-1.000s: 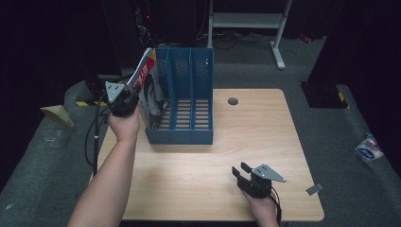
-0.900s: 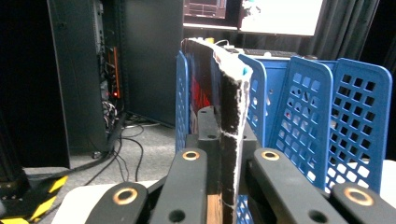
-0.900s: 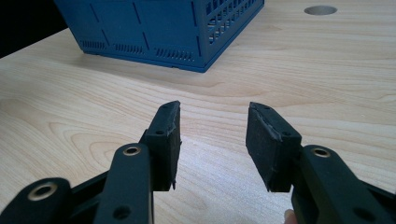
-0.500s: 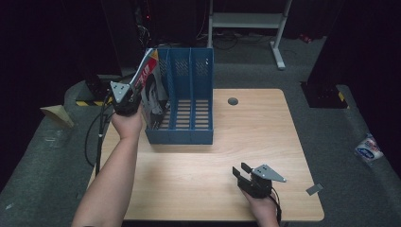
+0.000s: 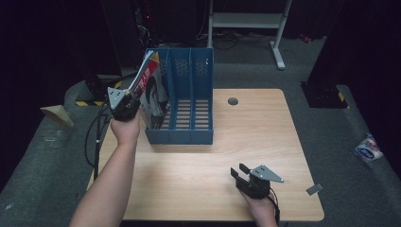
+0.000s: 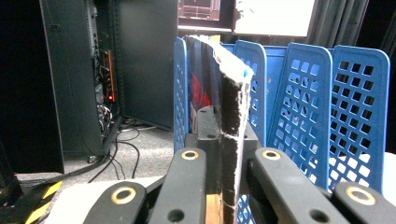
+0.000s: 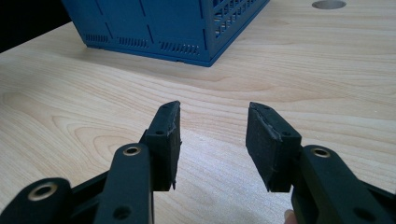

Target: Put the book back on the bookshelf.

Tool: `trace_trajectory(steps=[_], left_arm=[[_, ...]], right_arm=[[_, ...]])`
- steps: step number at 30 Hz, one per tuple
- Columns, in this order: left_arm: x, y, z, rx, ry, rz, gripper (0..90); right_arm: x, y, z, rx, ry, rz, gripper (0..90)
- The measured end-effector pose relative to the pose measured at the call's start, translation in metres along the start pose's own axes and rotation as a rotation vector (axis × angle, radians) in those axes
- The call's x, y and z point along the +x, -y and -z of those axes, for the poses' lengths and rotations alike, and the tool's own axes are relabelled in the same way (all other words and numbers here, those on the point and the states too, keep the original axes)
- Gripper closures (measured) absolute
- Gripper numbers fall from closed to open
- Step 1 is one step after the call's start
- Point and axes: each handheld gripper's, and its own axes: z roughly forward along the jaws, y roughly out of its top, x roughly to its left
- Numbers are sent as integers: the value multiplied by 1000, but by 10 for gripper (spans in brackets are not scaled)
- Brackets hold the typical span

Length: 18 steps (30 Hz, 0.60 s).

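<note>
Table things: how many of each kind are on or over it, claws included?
Claws: 2, left claw and right claw
Blue file racks: 1, file rack
Magazines: 1, magazine, gripped by the left claw
Total: 4

- A dim lab or recording room: one lit wooden surface (image 5: 208,156) amid darkness.
- Computer tower (image 6: 135,60) and trailing cables (image 6: 116,144) on grey carpet.
- White metal stand (image 5: 246,21) behind.

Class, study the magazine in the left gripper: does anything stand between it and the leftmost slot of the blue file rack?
Nothing visible does. The left gripper grips the magazine, tilted, partly inside the leftmost slot of the blue file rack, whose floor looks bare.
</note>
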Motion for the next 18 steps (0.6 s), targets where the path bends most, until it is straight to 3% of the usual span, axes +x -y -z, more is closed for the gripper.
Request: trace_trajectory(steps=[18], left_arm=[[2,-6,-9,36,-8,17,836]], right_arm=[[-1,0,0,-2,-6,-4,547]])
